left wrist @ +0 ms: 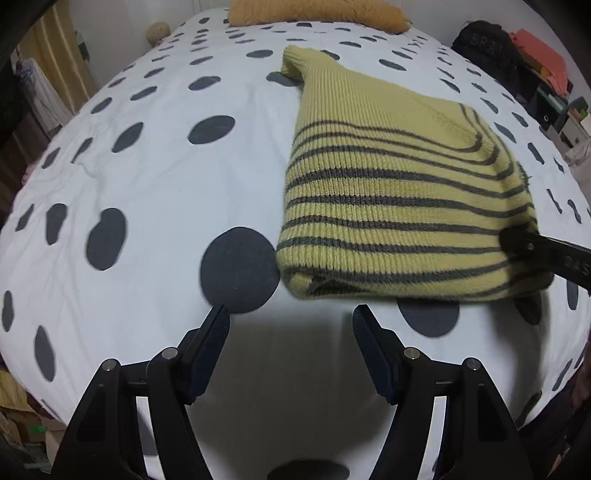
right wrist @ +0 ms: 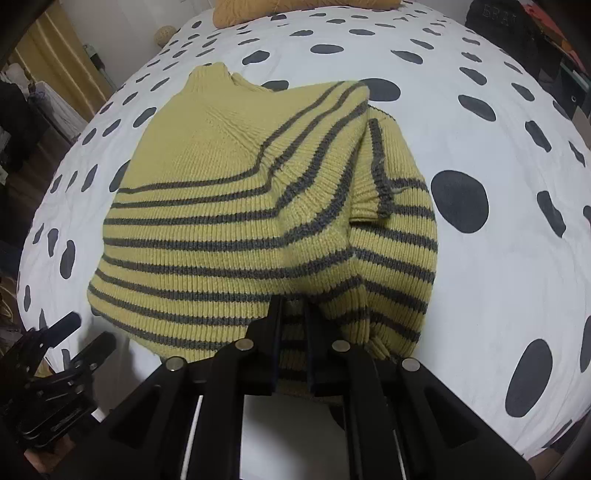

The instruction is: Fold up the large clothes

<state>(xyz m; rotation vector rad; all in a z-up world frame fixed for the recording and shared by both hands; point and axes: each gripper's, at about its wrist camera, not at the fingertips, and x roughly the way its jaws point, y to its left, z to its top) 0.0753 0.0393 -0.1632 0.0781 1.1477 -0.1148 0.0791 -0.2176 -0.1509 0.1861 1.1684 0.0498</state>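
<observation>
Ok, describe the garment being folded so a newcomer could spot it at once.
Find the bed with the white cover dotted in dark grey. The knit sweater lies folded on it, below a mustard pillow. Only it is ribbed, yellow-green with thin grey stripes.

Even, soft indoor light, moderately bright. Strong fisheye bulge; dark vignette at corners. Soft shadow on bedspread (left wrist: 147,184) beneath left gripper (left wrist: 291,314). Slight motion blur; sweater (right wrist: 240,221) knit sharp. No glare.
</observation>
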